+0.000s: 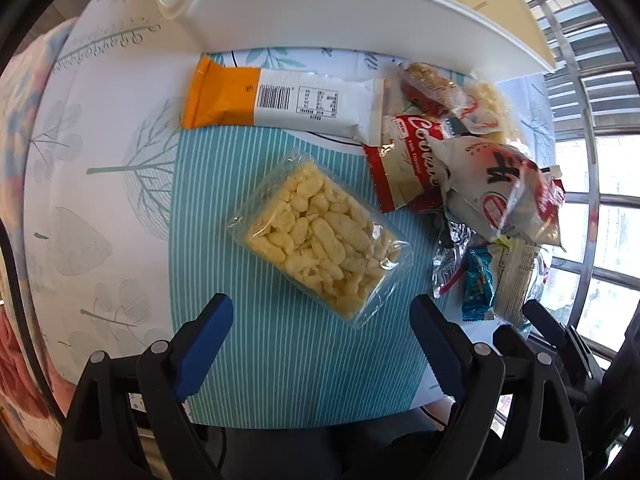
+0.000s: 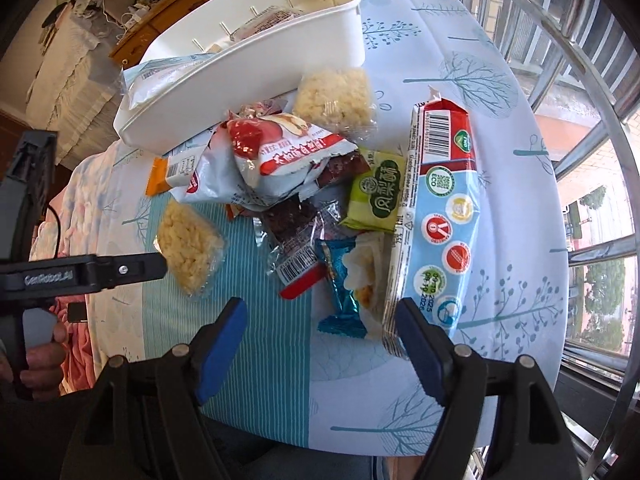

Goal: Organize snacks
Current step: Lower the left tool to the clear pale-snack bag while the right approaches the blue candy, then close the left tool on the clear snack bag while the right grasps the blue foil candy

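hovering my left gripper [image 1: 320, 344], jaws spread and empty, over the clear-wrapped yellow puffed-rice cake [image 1: 320, 236], i judged it easiest to reach.

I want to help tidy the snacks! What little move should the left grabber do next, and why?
Probably lower the left gripper a bit further over the clear pack of puffed rice. Its jaws stand open and empty just short of that pack, which lies alone on the striped mat, apart from the pile, so it looks easiest to grab.
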The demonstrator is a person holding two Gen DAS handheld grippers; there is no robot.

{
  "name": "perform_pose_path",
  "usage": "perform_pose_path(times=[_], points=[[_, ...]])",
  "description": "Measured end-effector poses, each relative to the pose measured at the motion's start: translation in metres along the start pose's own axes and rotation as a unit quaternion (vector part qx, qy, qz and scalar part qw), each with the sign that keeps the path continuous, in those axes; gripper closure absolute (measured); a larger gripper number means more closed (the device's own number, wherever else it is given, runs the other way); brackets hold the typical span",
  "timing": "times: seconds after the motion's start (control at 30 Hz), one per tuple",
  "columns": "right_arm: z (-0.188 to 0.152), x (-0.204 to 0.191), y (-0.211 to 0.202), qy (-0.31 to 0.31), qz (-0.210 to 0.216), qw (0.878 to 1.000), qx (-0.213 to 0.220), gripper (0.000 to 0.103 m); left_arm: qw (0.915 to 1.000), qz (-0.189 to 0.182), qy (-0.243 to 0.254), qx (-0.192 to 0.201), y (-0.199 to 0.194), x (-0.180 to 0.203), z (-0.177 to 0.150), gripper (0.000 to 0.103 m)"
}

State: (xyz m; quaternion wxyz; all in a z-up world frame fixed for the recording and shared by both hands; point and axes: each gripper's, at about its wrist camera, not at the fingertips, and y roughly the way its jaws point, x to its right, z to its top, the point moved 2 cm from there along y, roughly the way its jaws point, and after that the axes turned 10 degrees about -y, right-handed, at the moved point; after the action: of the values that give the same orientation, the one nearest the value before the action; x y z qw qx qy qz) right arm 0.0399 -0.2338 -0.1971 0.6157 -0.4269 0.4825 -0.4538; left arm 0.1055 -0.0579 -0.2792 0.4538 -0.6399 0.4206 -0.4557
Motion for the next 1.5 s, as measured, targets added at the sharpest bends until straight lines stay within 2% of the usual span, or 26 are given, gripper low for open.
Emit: perform_pose_path(times=[0.07,0.17,0.23,0.47,0.57,0.7,0.77,0.9,1.0,1.27,1.37,1.5], points=[[0.003,-0.004,0.002,-0.012,-0.006,1.0,-0.006,0.026,0.9999,0.001,-0.009,-0.011,0.006,0.001,0.005,0.014],[0.009,-0.014,0.004,-0.04,-0.018,0.999,-0.014,0.035,0.9991,-0.003,-0.03,-0.029,0.014,0.003,0.014,0.014],[0.013,-0.02,0.007,-0.052,-0.01,0.998,-0.022,0.04,0.9983,-0.006,-0.045,-0.038,0.018,0.004,0.02,0.014],[0.019,-0.009,0.028,-0.029,-0.019,0.996,-0.076,0.042,0.9943,-0.013,-0.086,-0.06,0.028,0.008,0.04,0.014],[0.023,-0.007,0.03,-0.028,-0.013,0.996,-0.079,0.044,0.9913,-0.016,-0.108,-0.074,0.036,0.006,0.046,0.014],[0.032,-0.005,0.04,-0.028,-0.024,0.994,-0.101,0.044,0.9876,-0.016,-0.129,-0.088,0.043,0.002,0.052,0.014],[0.034,-0.003,0.045,-0.023,-0.024,0.993,-0.109,0.044,0.9867,-0.015,-0.133,-0.092,0.045,-0.001,0.054,0.014],[0.04,-0.003,0.05,-0.026,-0.032,0.993,-0.114,0.044,0.9849,-0.009,-0.143,-0.098,0.047,-0.009,0.06,0.023],[0.045,-0.004,0.053,-0.033,-0.042,0.992,-0.117,0.044,0.9832,-0.009,-0.152,-0.102,0.052,-0.009,0.077,0.03],[0.058,-0.019,0.072,-0.037,-0.077,0.987,-0.133,0.044,0.9833,-0.014,-0.147,-0.106,0.05,-0.014,0.083,0.035],[0.065,-0.02,0.079,-0.034,-0.072,0.988,-0.136,0.045,0.983,-0.009,-0.148,-0.109,0.047,-0.019,0.081,0.036],[0.066,-0.018,0.095,-0.041,-0.079,0.986,-0.143,0.057,0.9824,-0.006,-0.152,-0.108,0.043,-0.028,0.072,0.036]])
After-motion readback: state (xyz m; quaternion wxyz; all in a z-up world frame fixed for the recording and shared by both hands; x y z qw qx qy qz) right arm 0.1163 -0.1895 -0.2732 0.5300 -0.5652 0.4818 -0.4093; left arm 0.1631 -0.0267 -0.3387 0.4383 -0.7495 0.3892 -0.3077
